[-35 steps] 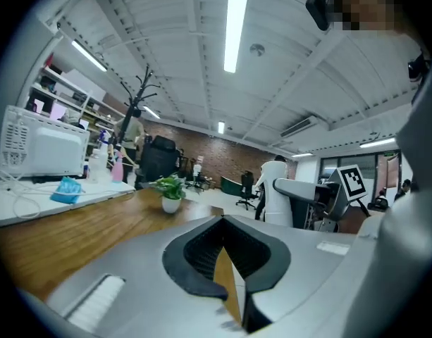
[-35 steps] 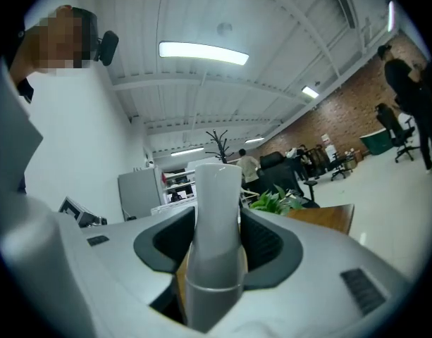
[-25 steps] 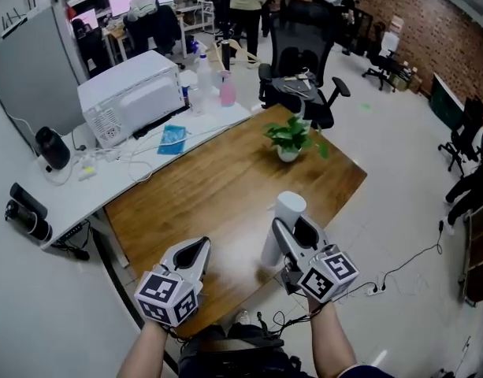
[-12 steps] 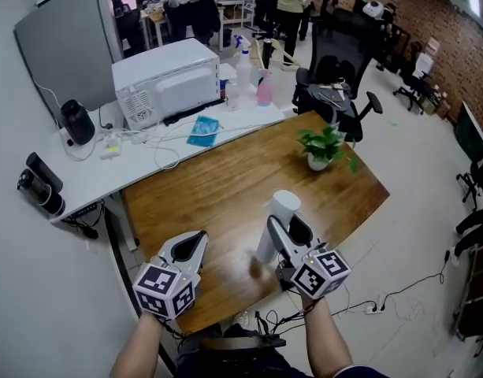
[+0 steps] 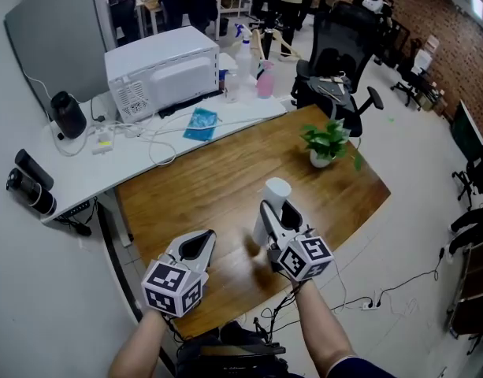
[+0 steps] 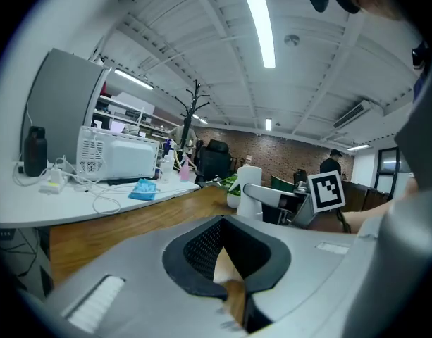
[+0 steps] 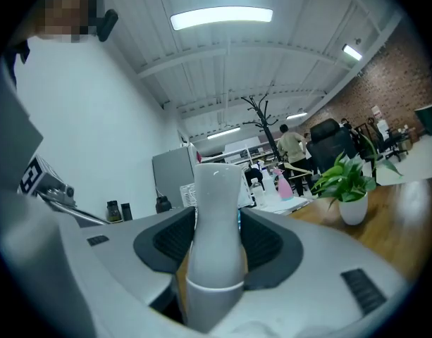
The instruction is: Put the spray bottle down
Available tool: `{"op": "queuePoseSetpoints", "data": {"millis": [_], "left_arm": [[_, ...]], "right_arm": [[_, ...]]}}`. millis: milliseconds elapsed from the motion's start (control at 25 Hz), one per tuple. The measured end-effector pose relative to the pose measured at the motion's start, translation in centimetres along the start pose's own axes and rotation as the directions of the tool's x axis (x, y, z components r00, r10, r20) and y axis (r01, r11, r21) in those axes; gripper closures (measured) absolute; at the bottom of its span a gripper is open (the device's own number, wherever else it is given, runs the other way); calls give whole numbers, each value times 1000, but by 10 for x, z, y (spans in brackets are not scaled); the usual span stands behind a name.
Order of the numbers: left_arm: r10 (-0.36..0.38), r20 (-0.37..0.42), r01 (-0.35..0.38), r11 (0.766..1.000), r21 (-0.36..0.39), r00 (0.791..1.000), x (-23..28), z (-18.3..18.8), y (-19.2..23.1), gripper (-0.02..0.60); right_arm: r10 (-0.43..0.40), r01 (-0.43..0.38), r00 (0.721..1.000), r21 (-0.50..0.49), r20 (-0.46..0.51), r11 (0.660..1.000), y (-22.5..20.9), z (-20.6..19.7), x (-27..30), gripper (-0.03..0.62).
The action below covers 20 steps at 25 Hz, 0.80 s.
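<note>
My right gripper (image 5: 273, 217) is shut on a tall white spray bottle (image 5: 270, 203) and holds it upright over the front part of the wooden table (image 5: 202, 187). In the right gripper view the white bottle (image 7: 216, 217) fills the gap between the dark pads (image 7: 268, 241). The bottle's base sits close to the tabletop; I cannot tell whether it touches. My left gripper (image 5: 195, 246) hovers to its left near the table's front edge, shut with nothing in it. In the left gripper view the bottle (image 6: 250, 186) stands ahead to the right of that gripper (image 6: 223, 255).
A potted plant (image 5: 326, 142) stands at the table's far right. Behind, a white desk carries a microwave (image 5: 164, 73), a blue cloth (image 5: 200, 119), cables and several bottles (image 5: 253, 57). A black office chair (image 5: 336, 77) stands beyond the plant.
My right gripper has brought the bottle lower and a little leftward over the table. The left gripper has drifted forward and down slightly. Both grips look unchanged.
</note>
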<state>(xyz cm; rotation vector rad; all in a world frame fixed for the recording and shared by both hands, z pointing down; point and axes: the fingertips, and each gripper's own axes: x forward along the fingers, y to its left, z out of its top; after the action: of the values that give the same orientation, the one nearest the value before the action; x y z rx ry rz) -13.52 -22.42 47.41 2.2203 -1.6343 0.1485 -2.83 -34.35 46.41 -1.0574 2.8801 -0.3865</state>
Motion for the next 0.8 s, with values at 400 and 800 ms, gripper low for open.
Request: {"op": "queuePoseSetpoints", "data": {"millis": [400,800], "left_arm": [[-14,-38,13,1000,-20,999,20,-15,11,575],[-21,-69,17,999,-52,997,39,-28,18,575]], "right_arm": [[-25,22,999,-75,-44,997,-25,-42,71,379],[-24,24,1000,-123,1,992,-33,-57,112,381]]}}
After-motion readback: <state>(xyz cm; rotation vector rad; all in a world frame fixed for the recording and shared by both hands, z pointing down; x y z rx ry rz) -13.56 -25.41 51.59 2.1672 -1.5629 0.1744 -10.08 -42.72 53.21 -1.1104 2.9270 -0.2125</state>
